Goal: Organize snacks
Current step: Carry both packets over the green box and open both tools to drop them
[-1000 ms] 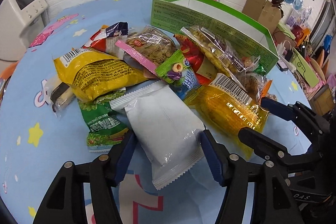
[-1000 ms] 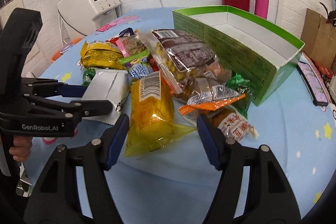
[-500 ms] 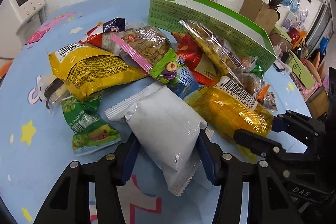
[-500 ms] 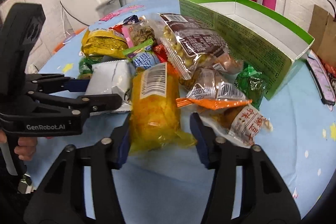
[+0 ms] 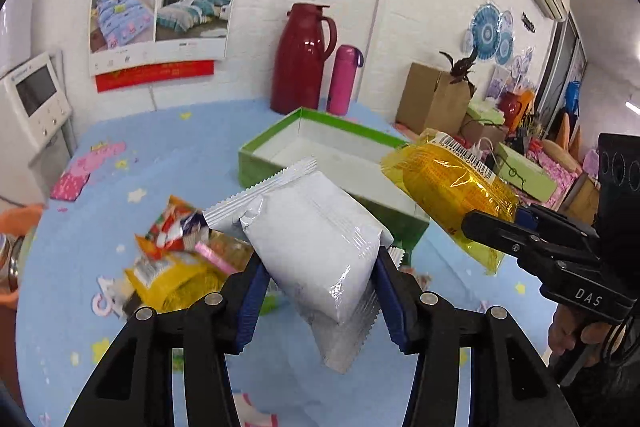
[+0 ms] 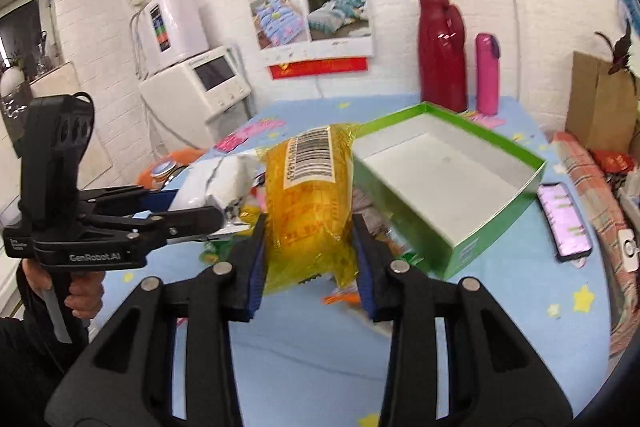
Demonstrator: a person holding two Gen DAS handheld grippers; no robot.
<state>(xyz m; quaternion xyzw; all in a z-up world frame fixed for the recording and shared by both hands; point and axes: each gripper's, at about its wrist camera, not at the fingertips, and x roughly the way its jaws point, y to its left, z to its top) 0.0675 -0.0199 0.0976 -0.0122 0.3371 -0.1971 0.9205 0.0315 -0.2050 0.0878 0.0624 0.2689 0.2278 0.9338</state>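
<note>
**Packets held up near the green box**

Packets are gripped in both tools. The left gripper (image 5: 318, 301) clamps a white packet (image 5: 316, 231) across its lower half, clear of the blue tablecloth (image 5: 188, 135). The right gripper (image 6: 308, 259) pinches a yellow packet (image 6: 312, 199), barcode end forward. The green box (image 6: 496, 211) lies open-topped just ahead, its white floor bare. Remaining snacks (image 5: 172, 259) are heaped left of it.

Two fisheye cameras, one riding each handheld gripper, look forward along the fingers from close above the blue surface (image 5: 168, 147) toward the white brick wall. Both views share the green box (image 5: 272, 163) (image 6: 472, 251) and red flask (image 5: 300, 59) (image 6: 440, 55) (each also catches the opposite gripper).
</note>
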